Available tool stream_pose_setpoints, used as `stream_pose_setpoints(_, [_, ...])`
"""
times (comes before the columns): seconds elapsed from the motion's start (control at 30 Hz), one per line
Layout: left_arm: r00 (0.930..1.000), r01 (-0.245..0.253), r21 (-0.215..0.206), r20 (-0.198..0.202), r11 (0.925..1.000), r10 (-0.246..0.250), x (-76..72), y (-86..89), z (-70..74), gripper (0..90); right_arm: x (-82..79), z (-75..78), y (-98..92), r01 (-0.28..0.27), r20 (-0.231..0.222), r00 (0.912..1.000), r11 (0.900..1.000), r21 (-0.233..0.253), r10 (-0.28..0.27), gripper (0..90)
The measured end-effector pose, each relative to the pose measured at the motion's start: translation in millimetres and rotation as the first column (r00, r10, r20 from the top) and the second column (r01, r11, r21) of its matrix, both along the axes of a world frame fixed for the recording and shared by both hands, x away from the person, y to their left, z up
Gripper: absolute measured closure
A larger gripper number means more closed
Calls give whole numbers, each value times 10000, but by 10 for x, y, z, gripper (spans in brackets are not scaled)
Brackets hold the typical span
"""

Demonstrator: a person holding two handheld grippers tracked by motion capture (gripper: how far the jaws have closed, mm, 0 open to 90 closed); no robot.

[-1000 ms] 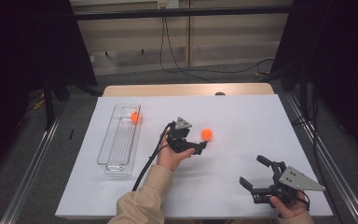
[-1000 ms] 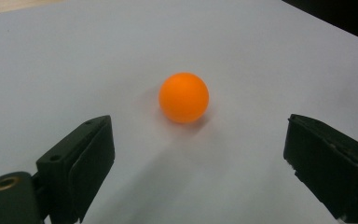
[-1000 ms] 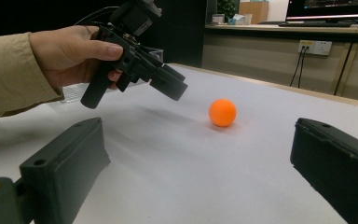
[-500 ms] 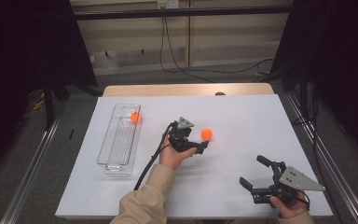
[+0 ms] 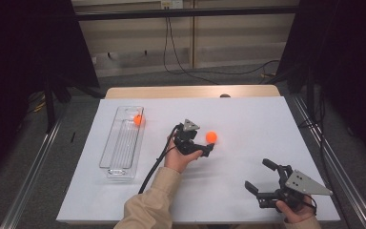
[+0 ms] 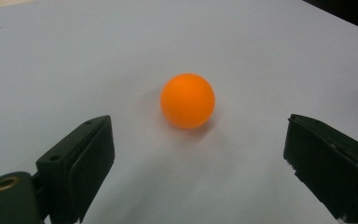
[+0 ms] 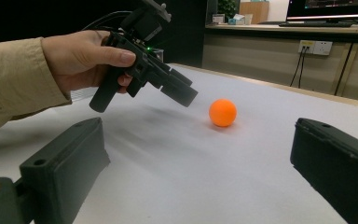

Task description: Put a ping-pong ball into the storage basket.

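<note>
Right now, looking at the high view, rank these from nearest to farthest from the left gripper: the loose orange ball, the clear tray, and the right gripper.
1. Loose orange ball, just ahead of the left gripper, mid-table.
2. Clear tray, off toward the table's left side.
3. Right gripper, at the near right corner.

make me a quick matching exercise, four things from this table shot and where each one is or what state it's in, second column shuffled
Column 1
1. loose orange ball
2. clear tray
3. left hand-held gripper
4. right hand-held gripper

Column 2
A. open, at the table's near right edge
B. open, just short of the loose ball
C. bare on the white table
D. holds another orange ball at its far end

Pairs: 1-C, 2-D, 3-B, 4-A
</note>
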State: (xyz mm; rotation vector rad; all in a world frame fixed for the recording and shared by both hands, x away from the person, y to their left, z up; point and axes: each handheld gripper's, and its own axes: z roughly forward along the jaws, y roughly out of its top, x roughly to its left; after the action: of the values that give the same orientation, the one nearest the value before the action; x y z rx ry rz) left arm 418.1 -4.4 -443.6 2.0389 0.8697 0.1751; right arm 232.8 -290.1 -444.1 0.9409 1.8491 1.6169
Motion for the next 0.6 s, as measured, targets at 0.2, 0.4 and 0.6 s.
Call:
stream_pose_setpoints(0.2, [10000, -5, 82, 76, 10000, 4, 7, -15, -2, 86, -4, 3, -6, 0, 54, 10000, 10000, -6, 0, 26])
stream_pose_setpoints(0.4, [10000, -44, 61, 29, 10000, 43, 25, -38, -21, 86, 1, 1, -8, -3, 25, 10000, 10000, -4, 3, 26])
stream_pose_setpoints(0.6, [9999, 94, 95, 57, 9999, -94, 31, -75, -21, 86, 1, 1, -10, 8, 54, 10000, 10000, -17, -8, 26])
